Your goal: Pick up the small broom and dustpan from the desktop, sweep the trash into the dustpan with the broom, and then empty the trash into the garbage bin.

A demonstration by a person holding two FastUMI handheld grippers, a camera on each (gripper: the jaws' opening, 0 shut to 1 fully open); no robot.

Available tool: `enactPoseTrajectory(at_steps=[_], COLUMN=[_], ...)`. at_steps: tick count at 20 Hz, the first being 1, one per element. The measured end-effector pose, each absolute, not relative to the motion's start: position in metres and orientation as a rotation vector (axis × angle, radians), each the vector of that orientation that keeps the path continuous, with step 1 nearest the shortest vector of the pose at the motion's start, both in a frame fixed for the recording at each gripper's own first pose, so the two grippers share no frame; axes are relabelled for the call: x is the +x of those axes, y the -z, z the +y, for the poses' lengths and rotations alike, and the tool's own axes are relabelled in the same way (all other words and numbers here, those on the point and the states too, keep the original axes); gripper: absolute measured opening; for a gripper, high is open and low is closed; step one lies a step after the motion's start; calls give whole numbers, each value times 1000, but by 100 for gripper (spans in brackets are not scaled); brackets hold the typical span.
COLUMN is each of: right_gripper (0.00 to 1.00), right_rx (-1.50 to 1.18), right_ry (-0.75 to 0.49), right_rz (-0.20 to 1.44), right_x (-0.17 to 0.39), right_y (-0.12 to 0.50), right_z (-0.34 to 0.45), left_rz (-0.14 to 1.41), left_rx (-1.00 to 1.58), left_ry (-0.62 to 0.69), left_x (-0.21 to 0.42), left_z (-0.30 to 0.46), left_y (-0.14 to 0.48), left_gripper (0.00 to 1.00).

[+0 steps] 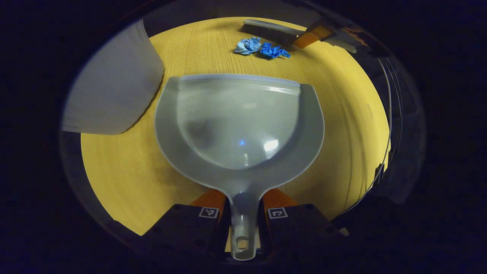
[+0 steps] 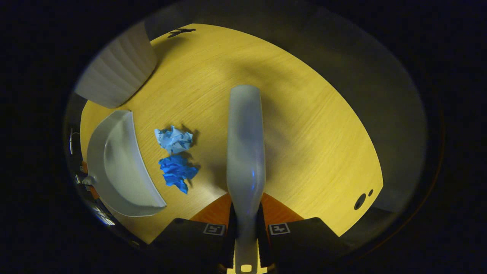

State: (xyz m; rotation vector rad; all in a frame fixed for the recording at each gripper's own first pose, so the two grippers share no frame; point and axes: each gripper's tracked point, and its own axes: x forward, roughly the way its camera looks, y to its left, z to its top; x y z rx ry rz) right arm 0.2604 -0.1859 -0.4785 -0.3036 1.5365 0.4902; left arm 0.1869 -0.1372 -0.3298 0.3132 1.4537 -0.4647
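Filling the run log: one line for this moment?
left gripper holds dustpan | right gripper holds broom | trash unswept

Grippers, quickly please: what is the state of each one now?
Left gripper: closed on the dustpan handle.
Right gripper: closed on the broom handle.

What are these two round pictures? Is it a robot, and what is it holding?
No robot: a person holds a two-finger tool in each hand, with a camera on each. The left gripper view looks along the left gripper, whose fingers pinch the handle of a grey dustpan. The right gripper view looks along the right gripper, pinching the broom. On the yellow desktop lie two crumpled blue paper scraps, between broom and dustpan. The white thing in the corner could be the garbage bin.
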Motion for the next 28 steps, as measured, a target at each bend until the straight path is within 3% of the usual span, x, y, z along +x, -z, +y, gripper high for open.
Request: enactPoseTrajectory(at_steps=[2,6,8,9,10,12,15,17,18,22,24,28], right_gripper=[22,27,23,31,28,31,24,28,24,32,24,28], right_rx=[-308,-390,-421,-411,-377,-316,-232,-182,-193,-158,-131,-29], right_ry=[-611,-946,-1030,-1035,-1026,-986,-869,-804,-768,-592,-518,-408], right_rz=[1587,1589,1595,1590,1595,1572,1545,1496,1448,1423,1426,1439], right_x=[240,194,183,184,181,187,193,204,205,201,197,186], right_y=[477,454,440,435,441,438,436,437,445,461,474,495], right_z=[-165,-139,-145,-148,-145,-142,-145,-147,-149,-161,-169,-172], left_rz=[1449,1427,1410,1400,1388,1371,1319,1295,1284,1213,1175,1108], left_rx=[329,353,361,364,366,351,320,305,298,265,267,312], left_ry=[475,521,541,551,560,576,605,614,621,630,647,632], left_x=[192,195,197,195,195,192,195,196,196,195,197,200], left_z=[-139,-140,-140,-140,-140,-142,-145,-143,-143,-141,-137,-131], left_y=[333,331,330,331,330,330,327,320,321,315,304,285], left_gripper=[31,30,32,31,31,31,30,30,30,30,30,30])
